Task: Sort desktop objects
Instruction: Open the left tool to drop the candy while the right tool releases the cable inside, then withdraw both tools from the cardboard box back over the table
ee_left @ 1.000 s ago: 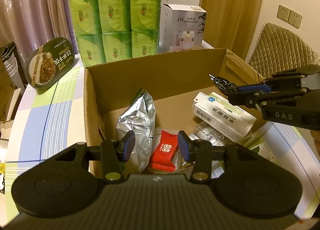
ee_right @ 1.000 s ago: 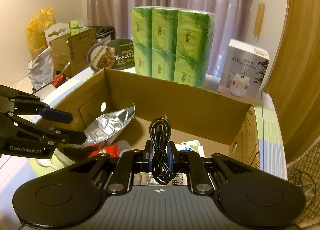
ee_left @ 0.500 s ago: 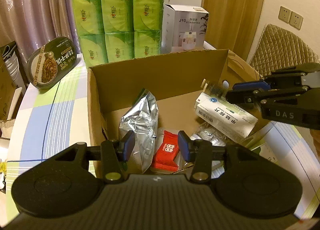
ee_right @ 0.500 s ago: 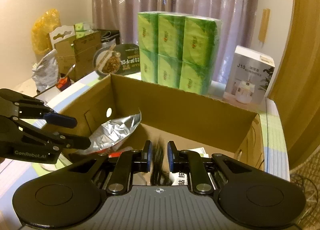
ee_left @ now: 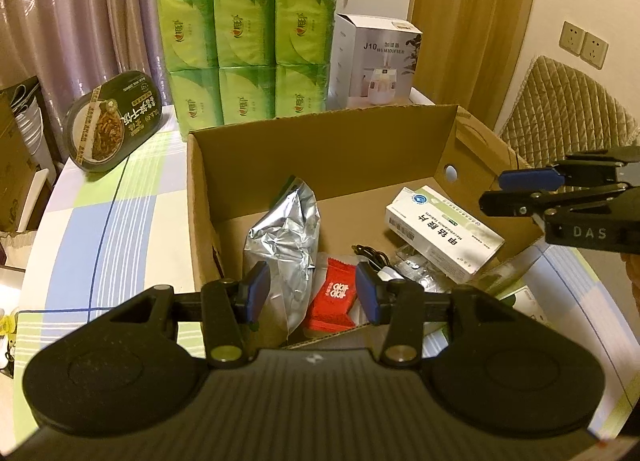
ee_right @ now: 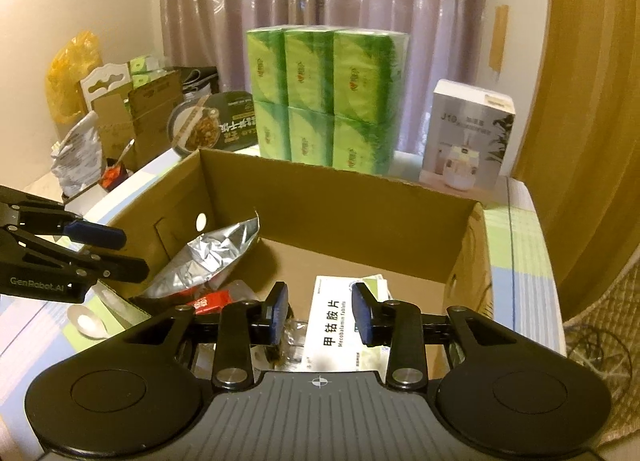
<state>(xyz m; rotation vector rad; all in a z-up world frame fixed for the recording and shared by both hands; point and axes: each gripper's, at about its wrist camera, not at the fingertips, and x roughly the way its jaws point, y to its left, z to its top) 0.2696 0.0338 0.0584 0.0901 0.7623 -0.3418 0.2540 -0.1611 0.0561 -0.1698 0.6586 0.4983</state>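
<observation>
Desktop objects for sorting lay mostly inside the open brown cardboard box [ee_left: 320, 165] on the checked tablecloth [ee_left: 100, 229]. Nearest in the left wrist view, the left gripper [ee_left: 310, 293] stood part-open and empty above the box's near edge. Just beyond it lay the small red snack packet [ee_left: 332, 297], the crumpled silver foil bag [ee_left: 284, 245] leaning at its left, and the coiled black cable [ee_left: 372, 257] on the box floor by some clear blister packs [ee_left: 416, 269]. The white medicine carton with green print [ee_left: 440, 233] rested tilted toward the right wall.

The right gripper [ee_right: 320, 313] hovered over that same carton; its jaws had just been opening, and nothing sat between them, so the cable looked released into the box.

By my judgement the sorting was well along: five kinds of item were already boxed. Possibly left outside were a white plastic spoon [ee_right: 86, 321] just beside the box's left wall and some papers at its right, though whether they belonged in the box could not be told.

Farther back stood the dark oval noodle tray [ee_left: 112, 125], the green six-pack of tissue [ee_left: 248, 49] and the white humidifier box [ee_left: 376, 61], against the mauve curtain [ee_left: 80, 1].

The gripper bodies hid the box's near wall and part of its floor. The blister packs were too blurred to count, and the carton's small print was unreadable.
</observation>
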